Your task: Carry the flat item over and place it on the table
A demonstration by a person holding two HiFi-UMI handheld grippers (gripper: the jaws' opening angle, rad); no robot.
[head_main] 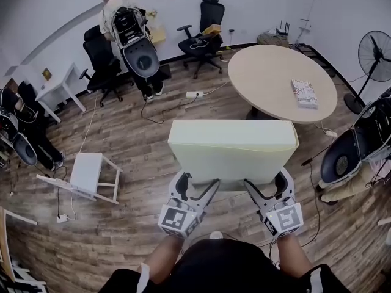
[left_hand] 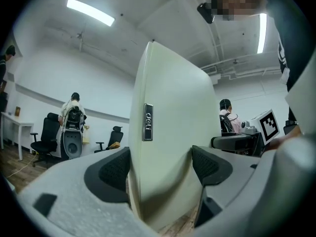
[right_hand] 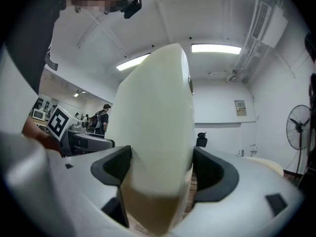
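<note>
The flat item is a thick pale yellow-green slab (head_main: 232, 148), held level in the air over the wooden floor in front of me. My left gripper (head_main: 197, 185) is shut on its near edge at the left, and my right gripper (head_main: 266, 183) is shut on the same edge at the right. In the left gripper view the slab (left_hand: 168, 122) stands between the dark pads (left_hand: 114, 171) and carries a small dark label. In the right gripper view the slab (right_hand: 158, 122) fills the gap between the pads (right_hand: 212, 171). The round beige table (head_main: 269, 66) lies ahead to the right.
A stack of printed sheets (head_main: 304, 93) lies on the round table's right side. A standing fan (head_main: 376, 57) is at the far right. Black office chairs (head_main: 204, 26) and a person with a backpack (head_main: 125, 23) are at the back. A small white table (head_main: 88, 176) lies tipped at left.
</note>
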